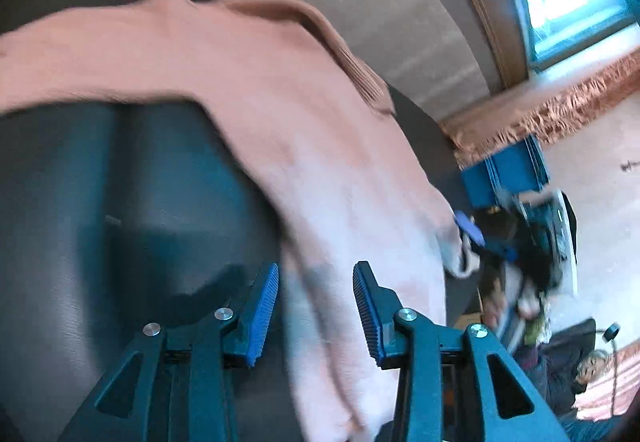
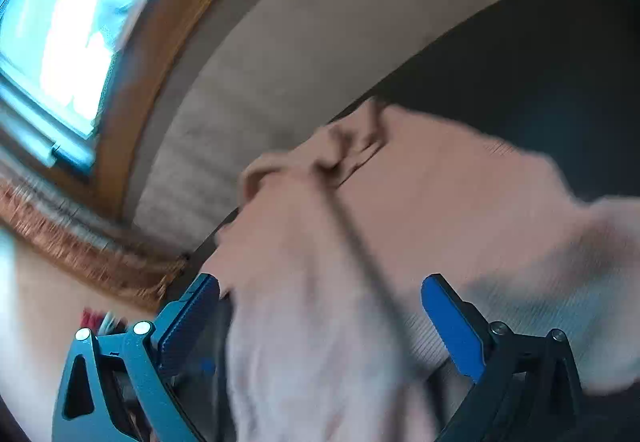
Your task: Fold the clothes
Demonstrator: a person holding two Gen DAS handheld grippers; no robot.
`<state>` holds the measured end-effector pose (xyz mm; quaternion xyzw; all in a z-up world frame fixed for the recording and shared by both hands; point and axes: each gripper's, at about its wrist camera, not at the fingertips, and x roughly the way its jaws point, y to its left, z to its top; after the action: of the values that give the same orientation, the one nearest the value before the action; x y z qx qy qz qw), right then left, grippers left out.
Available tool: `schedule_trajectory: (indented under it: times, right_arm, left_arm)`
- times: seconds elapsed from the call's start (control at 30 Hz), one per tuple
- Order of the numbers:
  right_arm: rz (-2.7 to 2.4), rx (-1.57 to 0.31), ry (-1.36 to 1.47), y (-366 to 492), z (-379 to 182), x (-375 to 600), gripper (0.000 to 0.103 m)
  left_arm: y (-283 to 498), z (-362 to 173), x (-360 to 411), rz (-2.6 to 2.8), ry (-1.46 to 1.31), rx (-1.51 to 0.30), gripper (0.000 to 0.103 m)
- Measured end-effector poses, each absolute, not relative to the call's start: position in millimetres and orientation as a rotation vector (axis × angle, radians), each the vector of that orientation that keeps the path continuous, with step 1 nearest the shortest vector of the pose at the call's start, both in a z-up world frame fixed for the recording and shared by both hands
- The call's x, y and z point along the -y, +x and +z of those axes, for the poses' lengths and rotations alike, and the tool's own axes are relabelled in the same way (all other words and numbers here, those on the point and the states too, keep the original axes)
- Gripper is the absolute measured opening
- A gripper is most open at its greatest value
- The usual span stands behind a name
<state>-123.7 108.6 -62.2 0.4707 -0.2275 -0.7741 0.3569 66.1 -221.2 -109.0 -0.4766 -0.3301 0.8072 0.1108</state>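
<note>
Pink sweater (image 1: 248, 90) draped over dark table (image 1: 120, 202) up to its far edge by the wall, bare table beside it; left gripper (image 1: 316, 314) half-spread around a fold, not pinching; right gripper (image 2: 320, 322) spread wide over cloth.

The garment (image 1: 248, 90) is plain pale pink with a ribbed hem, lying on a black surface (image 1: 80, 202). Both grippers' pads (image 1: 264, 306) are blue.
</note>
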Motion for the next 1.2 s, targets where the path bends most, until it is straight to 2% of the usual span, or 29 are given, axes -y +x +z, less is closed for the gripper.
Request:
schedule_trajectory:
  times: [0.33, 0.4, 0.43, 0.53, 0.63, 0.83, 0.97, 1.03, 1.1, 1.2]
  right_arm:
    - [-1.962, 0.601, 1.336, -195.0, -107.1, -98.2, 0.102]
    - [-1.923, 0.579, 1.344, -201.4, -111.0, -101.1, 0.103]
    - [-1.889, 0.578, 1.348, -204.6, -115.1, -100.9, 0.103]
    - [-1.826, 0.600, 1.321, -209.2, -119.5, -106.2, 0.103]
    - [-1.812, 0.567, 1.295, -209.8, -121.0, -102.4, 0.103]
    - [-1.872, 0.382, 1.170, -195.1, -121.2, -90.3, 0.103]
    - [-1.939, 0.276, 1.118, -184.4, -121.5, -81.8, 0.103]
    - [-1.977, 0.195, 1.128, -181.7, -119.4, -71.5, 0.103]
    - [-2.030, 0.067, 1.138, -176.4, -116.9, -56.9, 0.103]
    - [-2.113, -0.251, 1.181, -159.5, -114.1, -24.6, 0.103]
  left_arm:
    - [56.0, -130.0, 189.6, 2.410, -1.545, 0.895, 0.042]
    - [55.1, -130.9, 189.7, 2.419, -1.533, 0.923, 0.036]
    - [56.0, -131.2, 190.9, 2.427, -1.518, 0.939, 0.011]
    - [64.1, -121.8, 205.9, 2.419, -1.446, 1.024, 0.009]
    - [86.5, -94.4, 234.2, 2.497, -1.379, 1.018, 0.008]
    - [140.6, -52.9, 314.9, 2.771, -1.448, 0.958, 0.008]
    - [167.3, -59.9, 353.2, 2.868, -1.647, 0.919, 0.009]
    - [176.1, -70.3, 363.5, 2.873, -1.761, 0.912, 0.013]
    - [187.2, -75.0, 364.9, 2.884, -1.785, 0.922, 0.013]
    - [201.6, -71.2, 357.3, 2.929, -1.727, 0.912, 0.013]
